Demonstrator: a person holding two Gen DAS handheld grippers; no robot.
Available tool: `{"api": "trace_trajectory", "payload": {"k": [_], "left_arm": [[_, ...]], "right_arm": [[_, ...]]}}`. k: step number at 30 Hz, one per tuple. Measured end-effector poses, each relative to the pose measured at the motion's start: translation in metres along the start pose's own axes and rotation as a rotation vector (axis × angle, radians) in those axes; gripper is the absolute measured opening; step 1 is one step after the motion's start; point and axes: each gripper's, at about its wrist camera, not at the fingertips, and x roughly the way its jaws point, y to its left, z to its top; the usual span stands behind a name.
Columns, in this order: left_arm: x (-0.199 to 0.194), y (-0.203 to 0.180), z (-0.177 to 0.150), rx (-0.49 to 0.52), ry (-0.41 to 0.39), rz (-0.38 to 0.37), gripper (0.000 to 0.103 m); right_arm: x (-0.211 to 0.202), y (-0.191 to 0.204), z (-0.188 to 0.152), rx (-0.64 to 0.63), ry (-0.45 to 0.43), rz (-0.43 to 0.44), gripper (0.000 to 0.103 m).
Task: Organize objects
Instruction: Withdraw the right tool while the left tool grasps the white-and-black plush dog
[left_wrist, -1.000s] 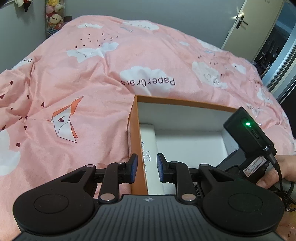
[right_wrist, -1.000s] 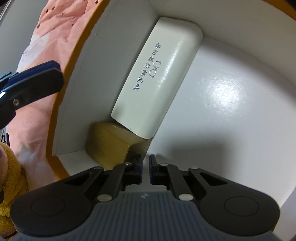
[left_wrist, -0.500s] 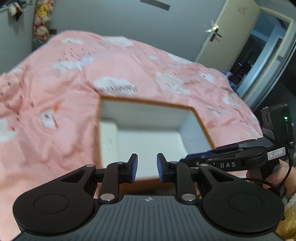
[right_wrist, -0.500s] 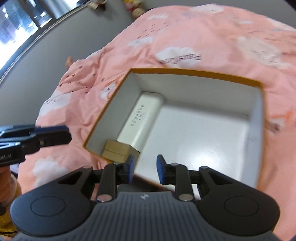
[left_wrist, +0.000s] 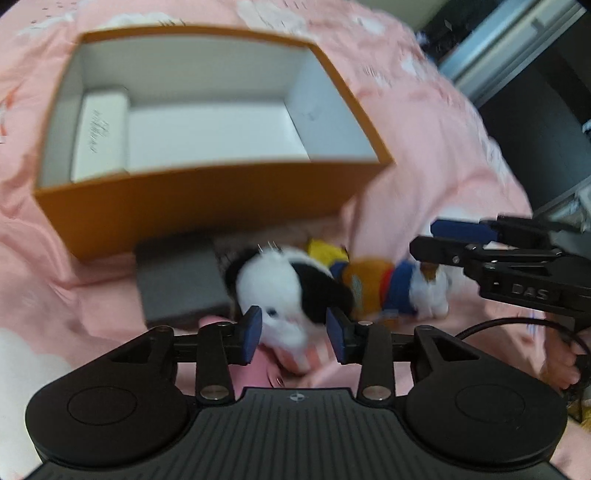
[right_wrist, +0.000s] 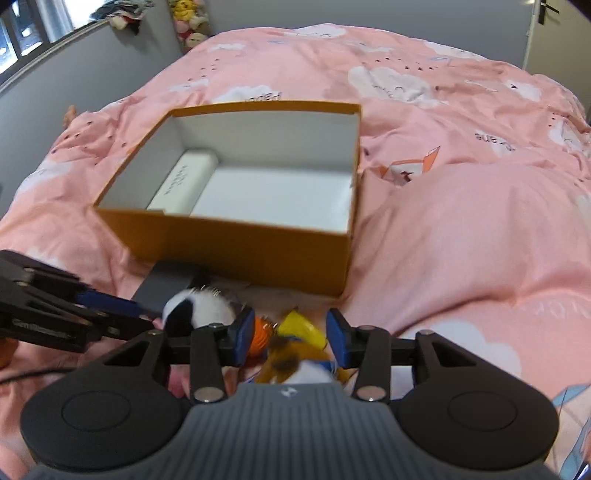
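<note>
Right wrist view shows the bed (right_wrist: 461, 221) carrying the orange box (right_wrist: 240, 236), mostly bare but for a white case (right_wrist: 184, 181) (job barely begun, I'd say); black-and-white plush (left_wrist: 288, 291) and yellow plush (left_wrist: 380, 291) lie outside; left tongs (left_wrist: 294, 335) and right tongs (right_wrist: 290, 336) both gape, gripping nothing.

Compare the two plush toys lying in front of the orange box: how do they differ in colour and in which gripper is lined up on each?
The black-and-white plush is plain black and white; the orange plush mixes orange, yellow, blue and white. The black-and-white plush sits between the open fingers of the left gripper; the orange plush lies under the open right gripper. Both rest on the pink duvet, outside the orange box, neither yet clamped.
</note>
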Motion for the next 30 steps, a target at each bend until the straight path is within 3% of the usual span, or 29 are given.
{"api": "trace_trajectory", "payload": {"k": [4, 9, 11, 15, 21, 26, 30], "left_arm": [[0.015, -0.017, -0.006, 0.035, 0.048, 0.030, 0.044], [0.032, -0.020, -0.009, 0.031, 0.052, 0.082, 0.044], [0.035, -0.021, -0.007, 0.020, 0.042, 0.091, 0.044], [0.038, -0.030, -0.007, 0.033, 0.015, 0.150, 0.045], [0.049, -0.043, 0.001, 0.030, -0.005, 0.233, 0.059], [0.057, -0.041, 0.006, -0.018, -0.016, 0.265, 0.068], [0.062, -0.036, 0.006, -0.043, -0.006, 0.282, 0.070]], "right_arm": [[-0.011, 0.015, -0.014, -0.094, -0.026, 0.053, 0.032], [-0.002, 0.027, -0.025, -0.190, 0.009, 0.082, 0.032], [0.006, 0.021, -0.026, -0.190, 0.040, 0.059, 0.032], [0.016, 0.010, -0.031, -0.231, 0.067, -0.075, 0.036], [0.036, -0.014, -0.033, -0.167, 0.147, -0.075, 0.050], [0.048, -0.025, -0.040, -0.100, 0.197, 0.012, 0.051], [0.039, -0.031, -0.037, -0.040, 0.174, 0.033, 0.045]]}}
